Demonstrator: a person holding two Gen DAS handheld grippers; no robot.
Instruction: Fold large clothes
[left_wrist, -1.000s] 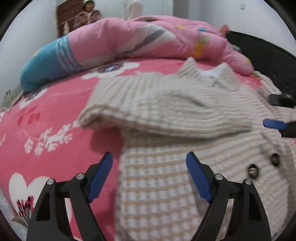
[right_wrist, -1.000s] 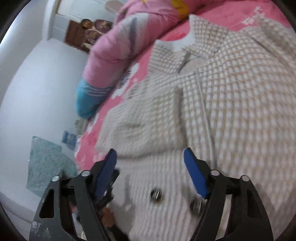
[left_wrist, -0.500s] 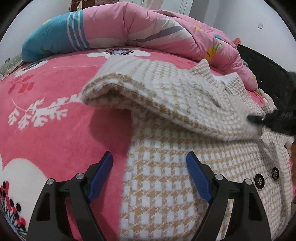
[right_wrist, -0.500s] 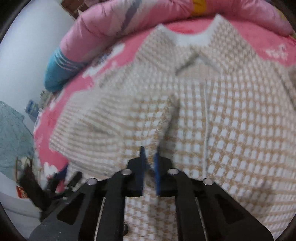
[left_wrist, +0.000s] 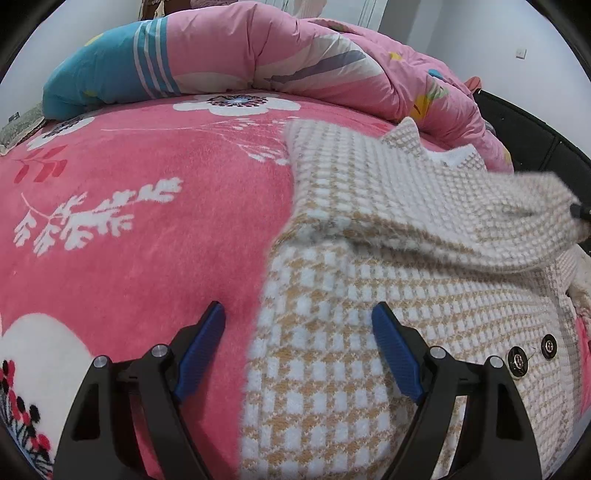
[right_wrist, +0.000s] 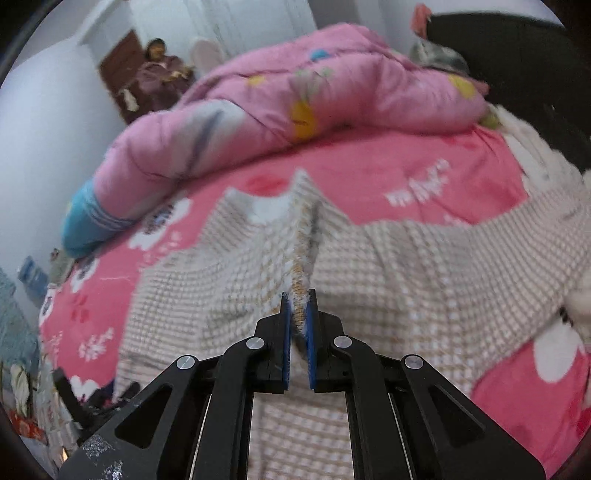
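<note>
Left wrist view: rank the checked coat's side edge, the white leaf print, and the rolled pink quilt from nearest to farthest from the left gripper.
1. Checked coat's side edge, between the left gripper's open fingers.
2. White leaf print, on the blanket, up and left.
3. Rolled pink quilt, along the bed's far side.

fuzzy knit cardigan (left_wrist: 369, 369) — plush fleece blanket (left_wrist: 147, 240).

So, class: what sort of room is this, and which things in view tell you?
Most likely a bedroom: a pink floral blanket covers a bed, a rolled duvet lies along it, and a checked jacket is spread out.
</note>
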